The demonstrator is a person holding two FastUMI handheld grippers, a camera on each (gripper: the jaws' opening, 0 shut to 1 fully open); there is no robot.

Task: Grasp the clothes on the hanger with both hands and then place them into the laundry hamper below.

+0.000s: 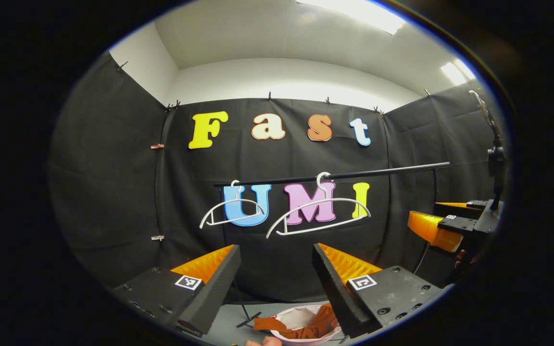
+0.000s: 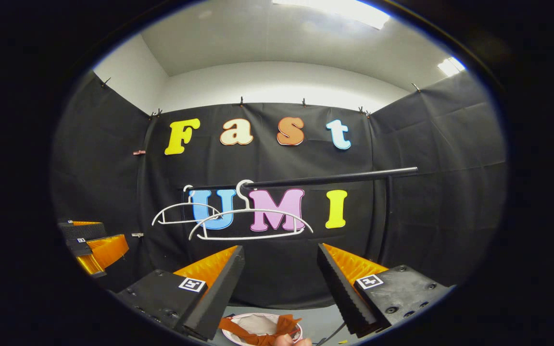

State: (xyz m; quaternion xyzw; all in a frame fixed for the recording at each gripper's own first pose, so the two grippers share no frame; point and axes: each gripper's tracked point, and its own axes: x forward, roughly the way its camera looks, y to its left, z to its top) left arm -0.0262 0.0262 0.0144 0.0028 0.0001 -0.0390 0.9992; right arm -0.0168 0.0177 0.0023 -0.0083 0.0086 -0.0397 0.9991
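grey floor (image 1: 229, 322), white hamper (image 2: 262, 323) — black rail (image 1: 334, 175)

Bright ceiling panels (image 1: 354, 12) glare overhead (fisheye-bent edges), sharp focus

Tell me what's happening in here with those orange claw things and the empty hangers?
A person holds a two-finger gripper in each hand. Both the left gripper and the right gripper are open and hold nothing. Two white hangers hang bare on the black rail. Below, orange clothes lie in the white laundry hamper, draped partly over its rim. So the clothes are already off the hangers and down in the hamper.
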